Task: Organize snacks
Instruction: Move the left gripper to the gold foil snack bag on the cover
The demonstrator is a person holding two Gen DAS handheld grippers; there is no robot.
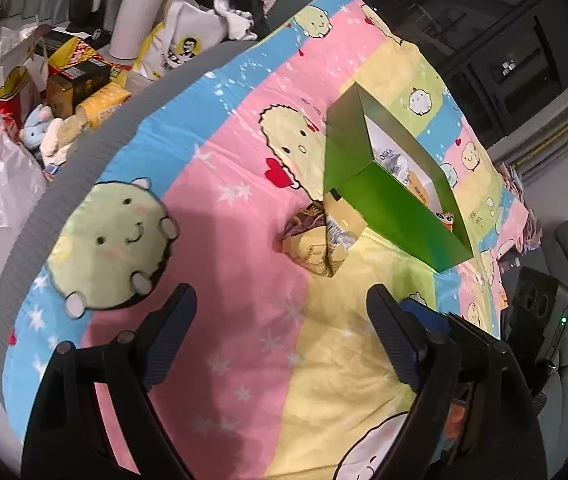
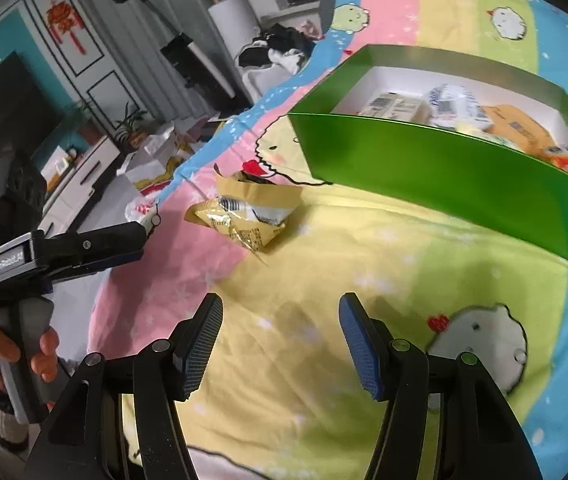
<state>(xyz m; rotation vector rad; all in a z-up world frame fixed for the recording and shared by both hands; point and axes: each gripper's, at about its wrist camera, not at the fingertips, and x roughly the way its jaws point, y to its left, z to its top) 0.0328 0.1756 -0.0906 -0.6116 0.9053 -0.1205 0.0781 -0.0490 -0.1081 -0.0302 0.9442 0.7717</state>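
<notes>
Green box (image 2: 435,168) is hiding most of its snack packets (image 2: 449,108); labels unreadable. You're holding left gripper (image 1: 284,320) and right gripper (image 2: 280,336) spread apart, empty, near yellow packet (image 2: 244,220).

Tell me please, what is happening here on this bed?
A person holds a gripper in each hand and is sorting snacks into a green box on the cartoon blanket. Several snacks already lie in the box. One yellow packet is outside, beside the box. The left gripper and the right gripper are both open and empty, hovering above the blanket short of the packet.
</notes>
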